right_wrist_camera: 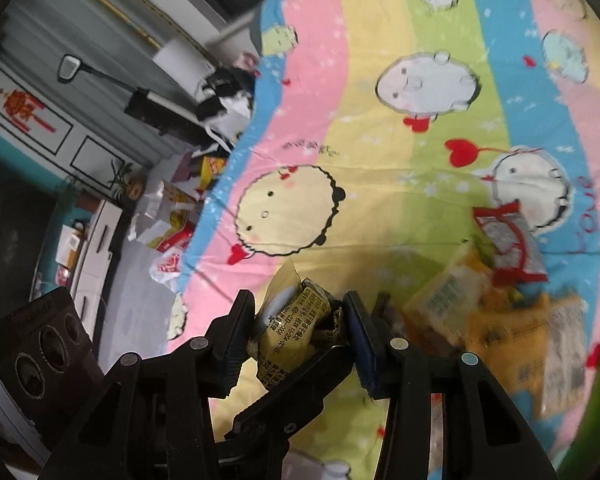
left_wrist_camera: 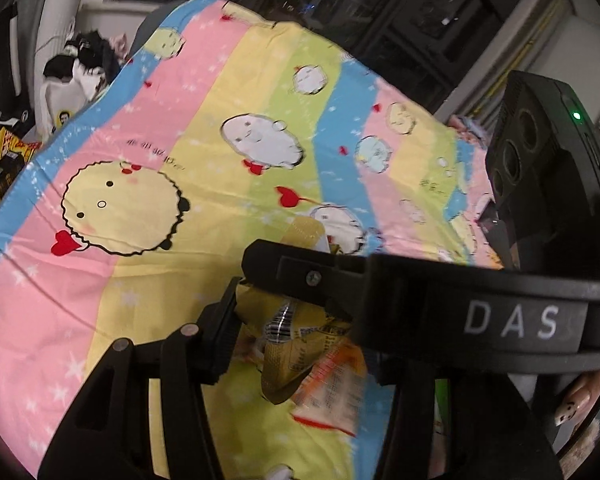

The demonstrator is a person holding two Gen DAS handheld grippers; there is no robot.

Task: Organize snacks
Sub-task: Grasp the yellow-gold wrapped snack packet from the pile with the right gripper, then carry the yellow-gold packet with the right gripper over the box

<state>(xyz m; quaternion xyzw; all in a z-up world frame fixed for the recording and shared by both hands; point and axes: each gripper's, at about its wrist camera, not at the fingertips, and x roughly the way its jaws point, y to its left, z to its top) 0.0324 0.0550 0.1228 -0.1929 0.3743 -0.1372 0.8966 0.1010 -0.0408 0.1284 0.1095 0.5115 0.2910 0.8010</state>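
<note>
A crumpled yellow snack packet (left_wrist_camera: 288,328) with a barcode and black print hangs above the bed. My left gripper (left_wrist_camera: 292,340) is shut on it. The left pad presses on the packet, and the right finger is hidden behind a finger (left_wrist_camera: 420,300) of my right gripper, which crosses in front. In the right wrist view the same yellow packet (right_wrist_camera: 292,332) sits squeezed between both pads of my right gripper (right_wrist_camera: 296,328), also shut. A finger (right_wrist_camera: 292,392) of the left gripper reaches in from below to the packet.
A striped cartoon bedsheet (left_wrist_camera: 160,280) covers the bed. Several loose snack packs (right_wrist_camera: 500,320) lie at the right, among them a red and grey one (right_wrist_camera: 508,240). An orange and white pack (left_wrist_camera: 332,392) lies below the grip. Bags and boxes (right_wrist_camera: 172,220) clutter the floor at the left.
</note>
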